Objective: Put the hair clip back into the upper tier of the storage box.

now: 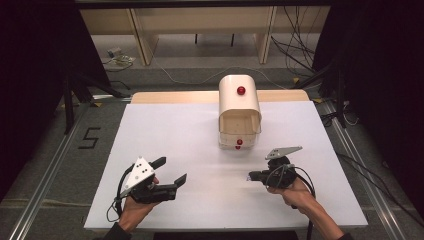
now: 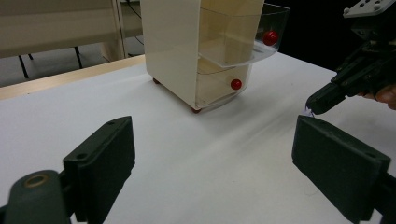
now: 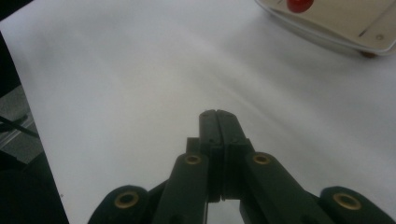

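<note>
Both grippers are held low over the white table, in front of a cream drawer cabinet.

Left gripper is seen in the high view at the near left of the table, its jaws spread wide with nothing between them; in its own view the two black pads stand far apart over bare tabletop. Right gripper is held at the near right, its jaws pressed fully together, as is shown in its own view, where the closed tips meet over the table; whether anything is pinched between them cannot be told. The cabinet stands at the far middle of the table, its upper drawer pulled partly out, a red knob on that drawer and another red knob on the lower drawer. Right gripper is nearer the cabinet than the left, yet apart from it.
</note>
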`<action>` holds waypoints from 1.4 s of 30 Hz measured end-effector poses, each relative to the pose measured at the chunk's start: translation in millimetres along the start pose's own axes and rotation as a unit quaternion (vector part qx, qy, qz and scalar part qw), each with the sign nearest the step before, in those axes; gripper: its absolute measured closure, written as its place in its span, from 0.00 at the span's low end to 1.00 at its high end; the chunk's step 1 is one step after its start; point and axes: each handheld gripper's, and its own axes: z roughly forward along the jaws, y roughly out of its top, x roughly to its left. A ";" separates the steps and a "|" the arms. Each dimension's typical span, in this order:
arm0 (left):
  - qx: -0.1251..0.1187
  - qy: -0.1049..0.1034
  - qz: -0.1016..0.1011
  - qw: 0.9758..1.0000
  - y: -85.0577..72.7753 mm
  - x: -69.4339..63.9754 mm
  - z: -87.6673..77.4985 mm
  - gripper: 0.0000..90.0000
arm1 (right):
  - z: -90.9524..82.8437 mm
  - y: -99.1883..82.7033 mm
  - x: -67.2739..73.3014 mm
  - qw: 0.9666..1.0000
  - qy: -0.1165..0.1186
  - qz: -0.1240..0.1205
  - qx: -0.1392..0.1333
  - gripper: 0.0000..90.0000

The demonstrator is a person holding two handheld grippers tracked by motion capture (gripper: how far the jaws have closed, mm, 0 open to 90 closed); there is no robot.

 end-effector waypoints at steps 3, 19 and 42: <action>-0.001 0.000 0.000 1.000 0.0 -0.2 -0.1 0.14 | -4.1 1.8 0.0 1.000 0.000 -0.001 -0.005 1.00; -0.003 -0.001 0.001 1.000 0.0 -0.3 0.0 0.14 | -18.9 11.7 7.0 0.999 0.005 -0.011 -0.034 1.00; -0.003 0.000 0.000 1.000 0.0 0.2 -0.1 0.14 | -19.6 35.0 25.5 0.997 0.022 -0.040 -0.057 1.00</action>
